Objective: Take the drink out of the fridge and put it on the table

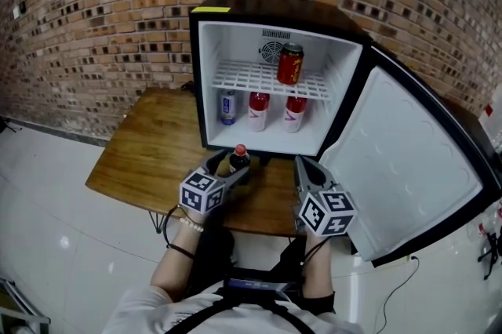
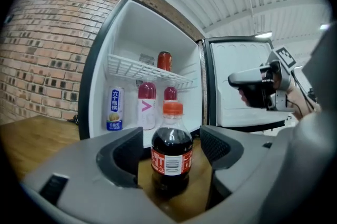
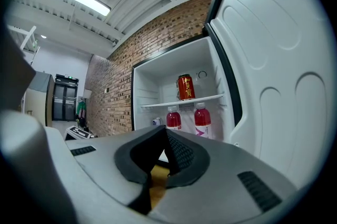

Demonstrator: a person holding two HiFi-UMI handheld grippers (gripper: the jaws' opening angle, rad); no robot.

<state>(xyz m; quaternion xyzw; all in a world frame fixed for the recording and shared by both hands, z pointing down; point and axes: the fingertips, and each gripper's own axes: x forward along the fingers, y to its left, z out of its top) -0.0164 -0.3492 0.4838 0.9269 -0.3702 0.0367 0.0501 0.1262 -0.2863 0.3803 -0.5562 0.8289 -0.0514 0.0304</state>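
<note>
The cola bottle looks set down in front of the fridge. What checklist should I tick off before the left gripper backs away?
1. Cola bottle upright on the table: ok.
2. Left gripper jaws apart, a gap showing on either side of the bottle: ok.
3. Right gripper empty, jaws together: ok.
4. Fridge door shut: not ok, it stands wide open.
5. Free room behind the left gripper to back off: cannot tell, no view shows it.

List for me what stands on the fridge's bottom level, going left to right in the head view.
Blue-and-white can → pink bottle → second pink bottle.
</note>
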